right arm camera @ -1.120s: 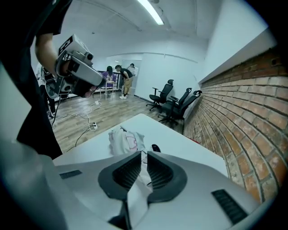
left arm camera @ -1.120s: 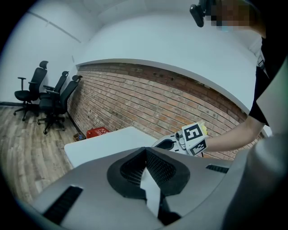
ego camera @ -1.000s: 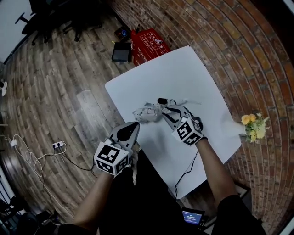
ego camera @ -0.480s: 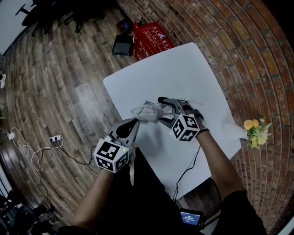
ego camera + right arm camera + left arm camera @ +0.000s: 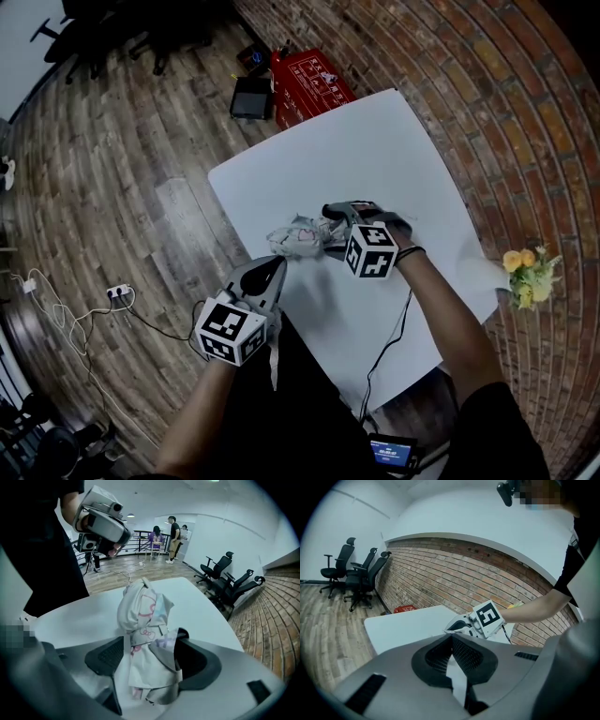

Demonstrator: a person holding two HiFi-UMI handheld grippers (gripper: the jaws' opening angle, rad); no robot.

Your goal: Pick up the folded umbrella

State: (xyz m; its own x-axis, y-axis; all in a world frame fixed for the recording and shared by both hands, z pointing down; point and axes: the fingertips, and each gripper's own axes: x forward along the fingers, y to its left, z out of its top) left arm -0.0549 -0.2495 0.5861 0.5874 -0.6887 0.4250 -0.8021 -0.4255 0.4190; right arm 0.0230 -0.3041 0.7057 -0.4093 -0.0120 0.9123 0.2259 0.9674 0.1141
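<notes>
**A:** Your right gripper hangs steeply over the folded umbrella, which lies on the white tabletop. Its jaws have just been opening and stand wide apart. The umbrella's near end sits between them, not pinched.

**B:** Yes, and mind the axis. The umbrella's length runs out ahead of you along the gap, so the pads flank its two sides. Closing should catch it across the bundle, I judge.

**A:** Your left gripper sits back at the tabletop's near edge, jaws together on nothing, apart from the umbrella.

**B:** So your right hand is the nearer one.
</notes>
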